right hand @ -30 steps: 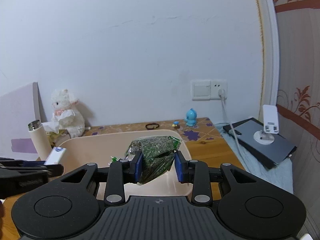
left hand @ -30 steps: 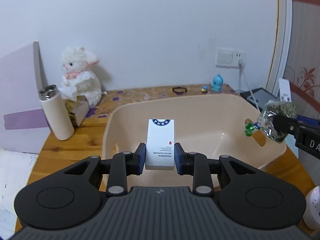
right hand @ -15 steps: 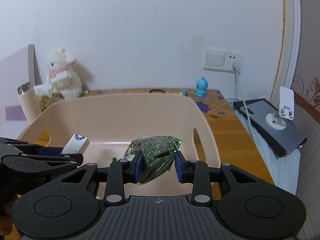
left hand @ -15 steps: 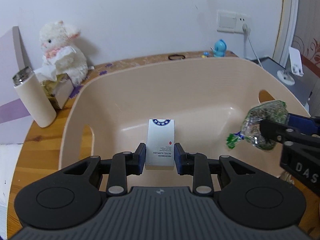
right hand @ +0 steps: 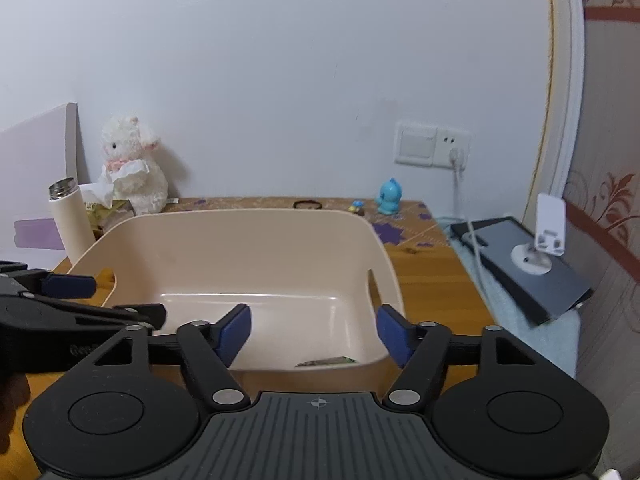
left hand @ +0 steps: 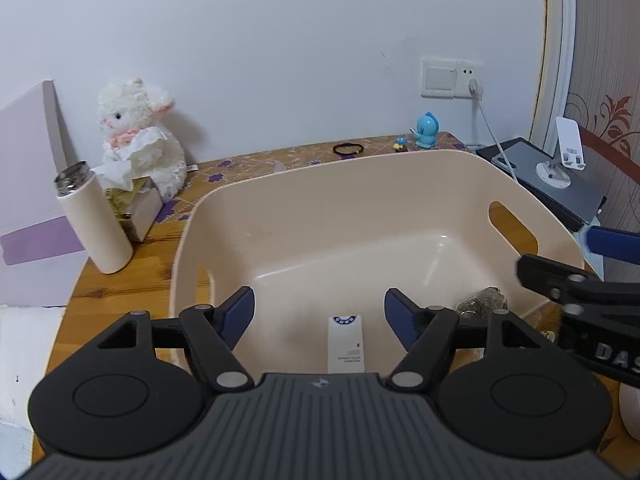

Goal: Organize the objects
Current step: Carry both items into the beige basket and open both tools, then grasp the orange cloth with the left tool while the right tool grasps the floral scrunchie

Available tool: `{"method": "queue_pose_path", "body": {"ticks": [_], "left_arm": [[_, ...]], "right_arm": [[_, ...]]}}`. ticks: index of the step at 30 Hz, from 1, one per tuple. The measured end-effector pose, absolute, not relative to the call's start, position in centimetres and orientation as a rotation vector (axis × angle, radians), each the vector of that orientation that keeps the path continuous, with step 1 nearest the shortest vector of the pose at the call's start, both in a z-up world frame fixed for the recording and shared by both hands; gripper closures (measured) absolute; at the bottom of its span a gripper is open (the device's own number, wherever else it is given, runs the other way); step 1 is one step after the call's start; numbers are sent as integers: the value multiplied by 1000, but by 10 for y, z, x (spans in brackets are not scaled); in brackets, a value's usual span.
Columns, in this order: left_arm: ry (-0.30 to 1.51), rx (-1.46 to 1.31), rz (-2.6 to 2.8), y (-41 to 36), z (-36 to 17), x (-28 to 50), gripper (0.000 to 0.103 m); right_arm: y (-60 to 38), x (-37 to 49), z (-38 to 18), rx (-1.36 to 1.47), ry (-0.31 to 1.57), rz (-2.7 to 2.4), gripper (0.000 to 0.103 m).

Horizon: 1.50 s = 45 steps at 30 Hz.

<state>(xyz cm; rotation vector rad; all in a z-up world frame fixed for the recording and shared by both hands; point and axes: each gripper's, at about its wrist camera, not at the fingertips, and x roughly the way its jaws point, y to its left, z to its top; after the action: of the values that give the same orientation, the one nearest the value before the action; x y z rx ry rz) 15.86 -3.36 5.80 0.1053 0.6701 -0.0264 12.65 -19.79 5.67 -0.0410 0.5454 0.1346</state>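
Observation:
A beige plastic basin [left hand: 304,184] stands on the wooden table; it also shows in the right wrist view [right hand: 248,216]. A small white box [left hand: 346,344] lies on the basin floor just below my left gripper [left hand: 319,312], which is open and empty. A bag of green dried herbs [left hand: 482,302] lies in the basin's near right corner; only its edge [right hand: 326,361] shows in the right wrist view. My right gripper [right hand: 314,330] is open and empty above the basin's near rim.
A white flask [left hand: 94,220], a tissue box [left hand: 136,204] and a white plush lamb [left hand: 138,136] stand left of the basin. A hair tie [left hand: 349,149] and blue figurine [left hand: 426,130] sit behind it. A tablet and phone stand [left hand: 560,160] lie at the right.
Both grippers have opened. The white box and the herb bag have dropped into the basin. Both grippers have pulled back and up from the basin.

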Motion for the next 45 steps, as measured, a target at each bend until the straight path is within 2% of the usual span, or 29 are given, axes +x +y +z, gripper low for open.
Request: {"method": "queue_pose_path", "body": {"ticks": [3, 7, 15, 34, 40, 45], "left_arm": [[661, 94, -25, -29, 63, 146, 27], [645, 99, -4, -26, 66, 127, 18], [661, 65, 9, -17, 55, 97, 13], [840, -18, -8, -3, -8, 109, 13], [876, -50, -21, -2, -20, 119, 14], [906, -81, -54, -1, -26, 123, 32]], "right_arm": [[-202, 113, 61, -48, 535, 130, 23], [-207, 99, 62, -51, 534, 132, 16], [-217, 82, 50, -65, 568, 114, 10], [-233, 112, -30, -32, 771, 100, 7], [-230, 127, -51, -19, 799, 106, 9], [-226, 131, -58, -15, 793, 123, 19]]}}
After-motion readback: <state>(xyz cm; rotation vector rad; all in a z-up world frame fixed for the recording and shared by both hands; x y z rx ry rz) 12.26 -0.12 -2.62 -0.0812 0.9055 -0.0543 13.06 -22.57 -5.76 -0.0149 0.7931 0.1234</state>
